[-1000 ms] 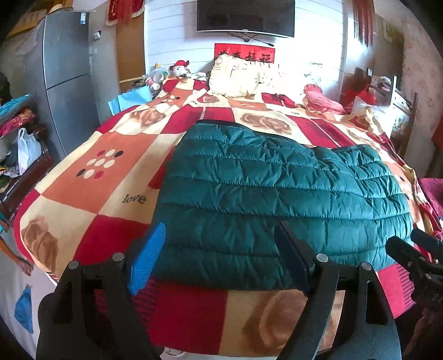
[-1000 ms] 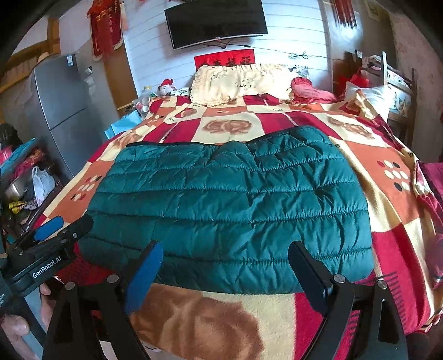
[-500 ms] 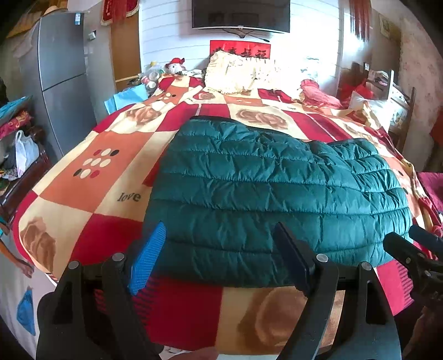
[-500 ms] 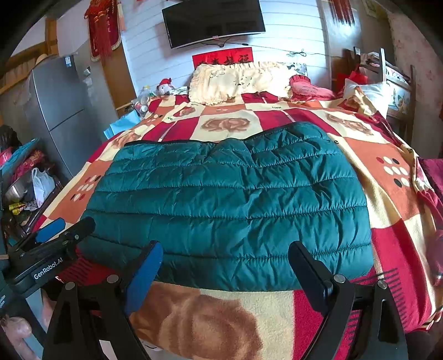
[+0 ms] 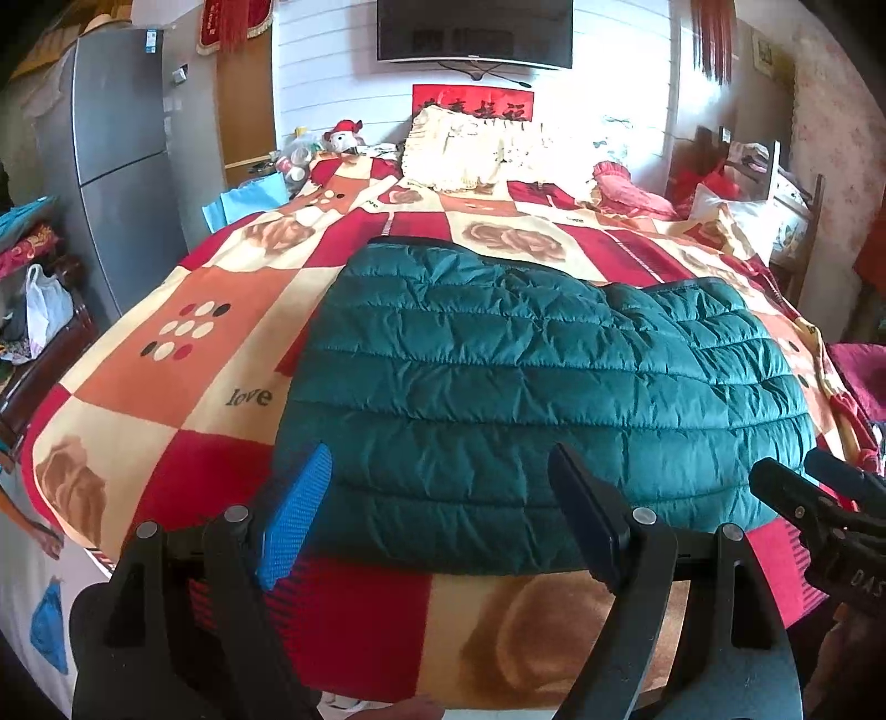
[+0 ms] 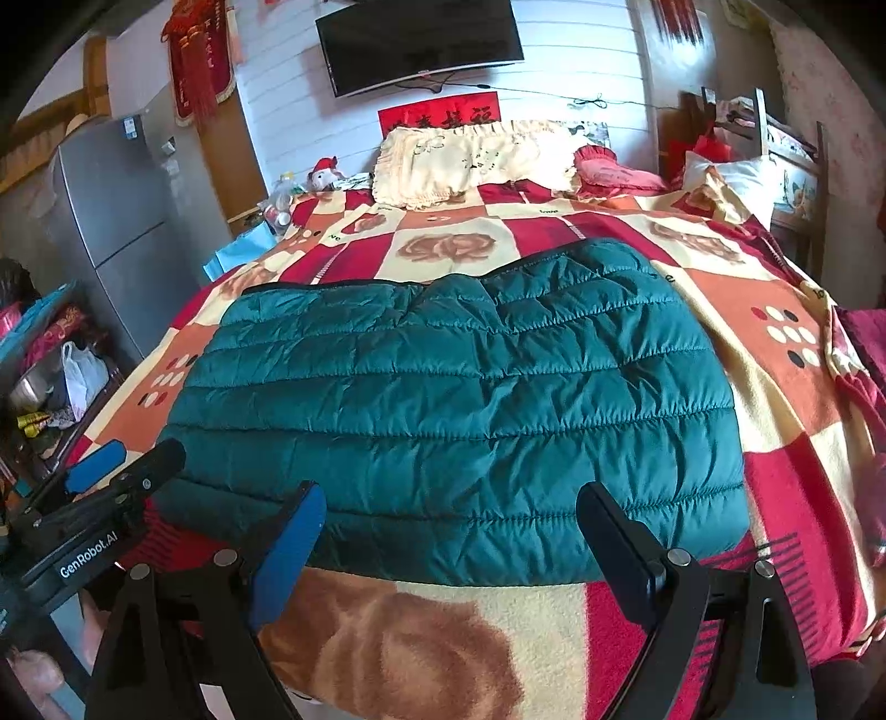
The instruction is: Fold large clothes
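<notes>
Both tools stand with fingers spread wide and grip nothing: the left gripper [image 5: 437, 515] and the right gripper [image 6: 454, 537] hover at the foot of the bed, over the near hem of the green quilted jacket [image 6: 459, 404]. The jacket lies folded on a checked blanket [image 5: 183, 354] printed "love". The left gripper's body reads "GenRobot.AI". Beyond stand a grey fridge [image 5: 122, 160] and wall television [image 6: 421, 44].
</notes>
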`<state>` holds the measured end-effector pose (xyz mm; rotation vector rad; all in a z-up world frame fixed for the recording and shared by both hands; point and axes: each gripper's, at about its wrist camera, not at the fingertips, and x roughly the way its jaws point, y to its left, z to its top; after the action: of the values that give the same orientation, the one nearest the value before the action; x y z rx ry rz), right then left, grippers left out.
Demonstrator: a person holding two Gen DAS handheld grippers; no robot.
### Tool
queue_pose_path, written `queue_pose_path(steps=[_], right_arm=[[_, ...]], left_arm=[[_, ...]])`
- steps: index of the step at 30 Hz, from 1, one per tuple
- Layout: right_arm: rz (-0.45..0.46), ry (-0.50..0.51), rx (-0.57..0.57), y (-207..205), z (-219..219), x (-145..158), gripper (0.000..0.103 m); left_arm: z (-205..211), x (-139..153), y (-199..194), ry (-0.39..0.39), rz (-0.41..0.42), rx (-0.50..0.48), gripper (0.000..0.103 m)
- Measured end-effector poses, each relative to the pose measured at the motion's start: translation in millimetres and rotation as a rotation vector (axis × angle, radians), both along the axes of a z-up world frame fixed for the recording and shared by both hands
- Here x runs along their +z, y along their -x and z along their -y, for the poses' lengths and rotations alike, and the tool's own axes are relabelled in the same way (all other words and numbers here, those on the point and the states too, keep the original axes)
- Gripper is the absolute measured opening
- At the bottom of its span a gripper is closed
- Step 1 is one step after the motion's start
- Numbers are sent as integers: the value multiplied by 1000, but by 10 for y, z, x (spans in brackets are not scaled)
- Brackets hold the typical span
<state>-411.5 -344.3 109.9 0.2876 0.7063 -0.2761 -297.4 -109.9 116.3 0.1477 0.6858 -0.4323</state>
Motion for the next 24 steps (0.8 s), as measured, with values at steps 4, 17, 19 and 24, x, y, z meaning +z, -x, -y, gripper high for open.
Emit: queue_pose_path(steps=[4, 17, 19, 24], right_arm=[[1, -3, -4, 4, 7, 0, 90], [-3, -23, -5, -15, 25, -28, 91], [-3, -24, -5, -19, 18, -28, 91], [-4, -23, -7, -17, 19, -27, 91]], left_arm=[[6, 3, 11, 2, 3, -2, 81], [28, 0, 19, -1, -1, -7, 81], [36, -1, 22, -1, 1, -7, 81], [47, -5, 22, -3, 2, -8, 81]])
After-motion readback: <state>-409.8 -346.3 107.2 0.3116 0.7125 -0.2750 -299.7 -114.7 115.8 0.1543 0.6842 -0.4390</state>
